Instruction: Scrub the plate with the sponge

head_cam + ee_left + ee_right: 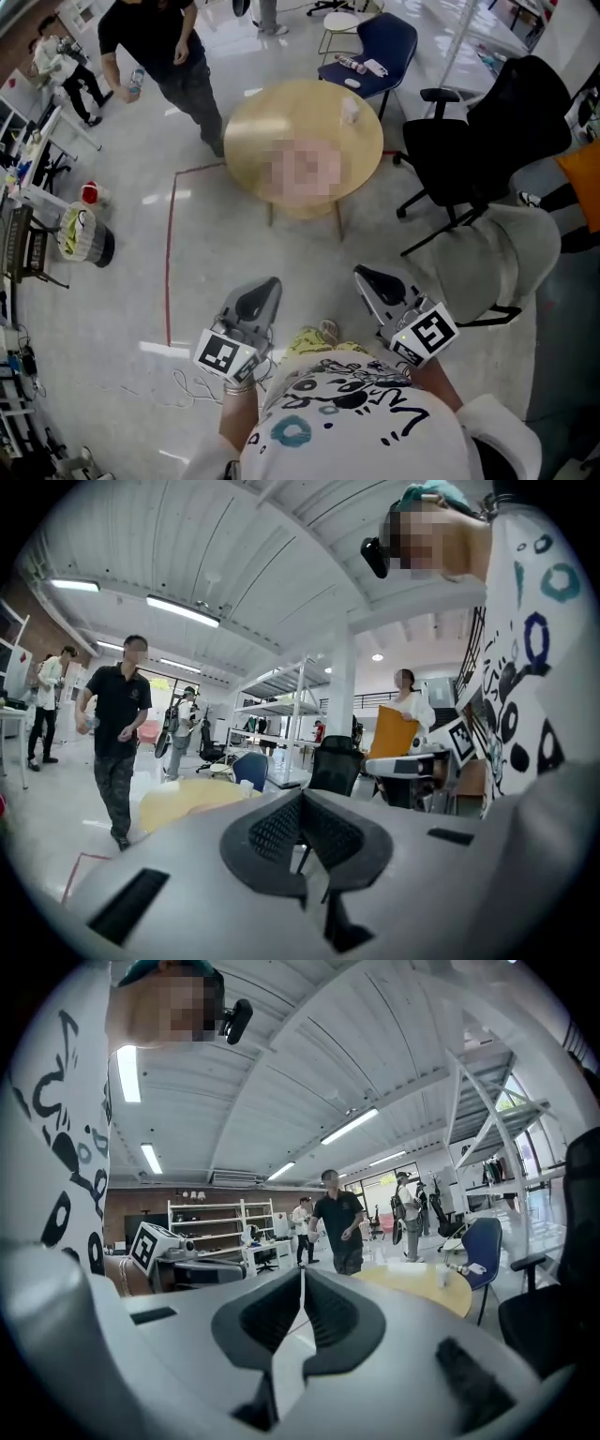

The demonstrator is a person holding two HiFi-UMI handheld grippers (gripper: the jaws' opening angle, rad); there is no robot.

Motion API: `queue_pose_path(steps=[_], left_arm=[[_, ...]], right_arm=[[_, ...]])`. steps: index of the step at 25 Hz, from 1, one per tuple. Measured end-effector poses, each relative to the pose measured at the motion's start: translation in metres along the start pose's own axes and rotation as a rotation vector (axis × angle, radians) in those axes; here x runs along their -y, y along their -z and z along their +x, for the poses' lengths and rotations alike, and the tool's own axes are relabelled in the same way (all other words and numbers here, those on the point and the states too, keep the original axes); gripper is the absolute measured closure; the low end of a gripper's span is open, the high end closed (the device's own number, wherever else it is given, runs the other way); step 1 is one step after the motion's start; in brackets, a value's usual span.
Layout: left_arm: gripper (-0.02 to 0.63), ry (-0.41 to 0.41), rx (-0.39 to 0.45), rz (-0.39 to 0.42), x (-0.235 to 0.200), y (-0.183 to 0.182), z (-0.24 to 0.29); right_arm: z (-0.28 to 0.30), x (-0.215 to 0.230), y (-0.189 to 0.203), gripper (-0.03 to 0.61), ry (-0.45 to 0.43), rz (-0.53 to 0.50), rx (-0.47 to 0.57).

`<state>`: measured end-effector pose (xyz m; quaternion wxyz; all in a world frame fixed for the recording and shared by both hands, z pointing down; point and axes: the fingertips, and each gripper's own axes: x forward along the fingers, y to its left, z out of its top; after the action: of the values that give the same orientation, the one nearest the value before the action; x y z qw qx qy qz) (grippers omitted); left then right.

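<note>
While both are held low in the frame, the left gripper (270, 284) and the right gripper (364, 274) have their jaws pressed together, gripping nothing. On the round worktop (253, 131), upper centre, plate and sponge cannot be made out.

A round yellow surface (253, 122) stands well ahead of the jaws, with a small cup (351, 111) on it. Beyond it, left of the jaws, stands a person in black (155, 42). A blue chair (386, 42) and a black office chair (487, 141) are to the right.
</note>
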<state>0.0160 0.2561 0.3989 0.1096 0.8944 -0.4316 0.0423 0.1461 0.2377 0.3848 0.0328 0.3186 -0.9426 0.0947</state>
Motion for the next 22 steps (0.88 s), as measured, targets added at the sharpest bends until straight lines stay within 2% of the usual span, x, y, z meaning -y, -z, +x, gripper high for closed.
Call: queue_pose_path(steps=[9, 16, 22], left_arm=[[0.598, 0.001, -0.034, 0.013, -0.043, -0.008, 0.042], [0.598, 0.016, -0.057, 0.007, -0.126, -0.016, 0.093], [0.598, 0.049, -0.065, 0.013, -0.197, -0.042, 0.137]], right_arm=[[0.045, 0.039, -0.006, 0.551, -0.007, 0.019, -0.012], [0.116, 0.088, -0.017, 0.551, 0.044, 0.028, -0.04], [0.186, 0.124, -0.035, 0.551, 0.086, 0.059, -0.054]])
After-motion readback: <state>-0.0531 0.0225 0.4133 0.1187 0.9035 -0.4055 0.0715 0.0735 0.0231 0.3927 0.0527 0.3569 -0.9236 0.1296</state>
